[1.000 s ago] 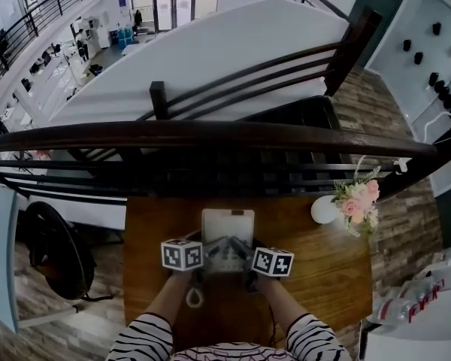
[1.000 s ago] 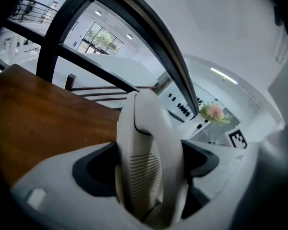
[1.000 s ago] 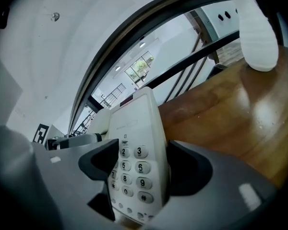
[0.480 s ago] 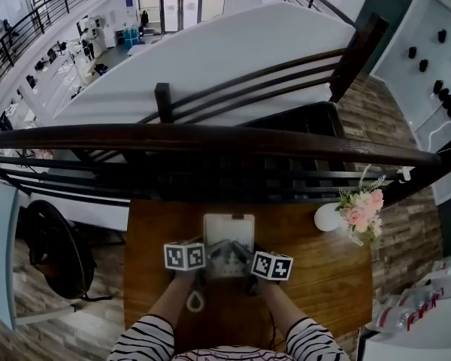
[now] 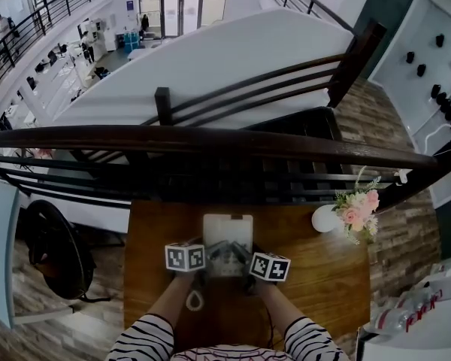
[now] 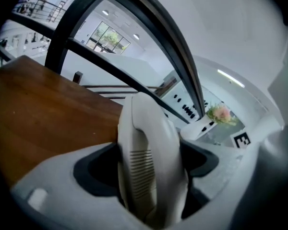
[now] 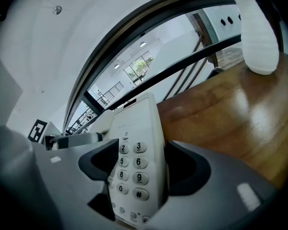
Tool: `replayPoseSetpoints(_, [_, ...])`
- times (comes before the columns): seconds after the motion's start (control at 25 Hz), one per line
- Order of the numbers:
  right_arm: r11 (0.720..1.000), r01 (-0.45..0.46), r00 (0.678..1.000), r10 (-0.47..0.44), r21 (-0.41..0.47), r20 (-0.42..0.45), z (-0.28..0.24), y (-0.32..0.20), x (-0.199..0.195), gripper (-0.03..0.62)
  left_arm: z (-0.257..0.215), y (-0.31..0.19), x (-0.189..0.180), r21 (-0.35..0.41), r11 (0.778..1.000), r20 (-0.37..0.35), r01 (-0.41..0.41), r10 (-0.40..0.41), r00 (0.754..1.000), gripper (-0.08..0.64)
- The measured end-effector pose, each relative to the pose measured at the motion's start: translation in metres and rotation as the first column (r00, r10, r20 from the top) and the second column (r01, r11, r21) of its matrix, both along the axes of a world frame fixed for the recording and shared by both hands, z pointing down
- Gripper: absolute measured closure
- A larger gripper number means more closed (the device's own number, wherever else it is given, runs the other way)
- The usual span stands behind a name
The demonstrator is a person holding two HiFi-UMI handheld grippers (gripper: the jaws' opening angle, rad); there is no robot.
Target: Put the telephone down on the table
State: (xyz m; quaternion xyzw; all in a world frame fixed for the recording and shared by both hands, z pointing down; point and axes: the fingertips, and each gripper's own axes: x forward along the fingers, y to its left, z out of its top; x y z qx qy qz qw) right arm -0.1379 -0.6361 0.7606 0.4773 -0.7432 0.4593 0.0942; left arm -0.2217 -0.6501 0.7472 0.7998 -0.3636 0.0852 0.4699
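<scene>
A white telephone (image 5: 227, 235) is over the near middle of the brown wooden table (image 5: 316, 277), held from both sides. My left gripper (image 5: 209, 256) is shut on its handset side; the ribbed white handset (image 6: 149, 162) fills the gap between the dark jaws of the left gripper (image 6: 151, 176). My right gripper (image 5: 245, 259) is shut on the keypad side, where the number keys (image 7: 133, 162) show between the jaws of the right gripper (image 7: 137, 176). I cannot tell whether the telephone's base touches the table.
A white vase (image 5: 325, 212) with pink flowers (image 5: 357, 205) stands at the table's far right; the vase (image 7: 257, 32) shows close in the right gripper view. A dark railing (image 5: 210, 138) runs along the far edge. A cord loop (image 5: 194, 299) lies near me.
</scene>
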Motion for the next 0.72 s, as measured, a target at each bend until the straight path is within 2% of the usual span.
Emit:
replayPoseSetpoints(0.24, [1.000, -0.009, 1.000, 0.009, 0.018, 0.006, -0.007, 0.019, 0.003, 0.291, -0.013, 0.016, -0.017, 0.048, 0.997, 0.030, 0.052, -0.054, 0.998, 0.155])
replayPoseSetpoints(0.56, [0.996, -0.028, 1.000, 0.028, 0.090, 0.004, -0.054, 0.068, 0.013, 0.323, -0.062, 0.071, -0.021, 0.141, 0.987, 0.056, 0.082, -0.091, 0.994, 0.172])
replayPoseSetpoints(0.6, [0.995, -0.024, 1.000, 0.024, 0.098, 0.004, -0.059, 0.076, 0.013, 0.334, -0.068, 0.078, -0.021, 0.165, 0.982, 0.066, 0.087, -0.099, 0.993, 0.194])
replayPoseSetpoints(0.72, [0.992, 0.001, 1.000, 0.000, 0.126, -0.011, -0.075, 0.104, 0.019, 0.365, -0.087, 0.104, -0.020, 0.238, 0.965, 0.102, 0.109, -0.137, 0.985, 0.342])
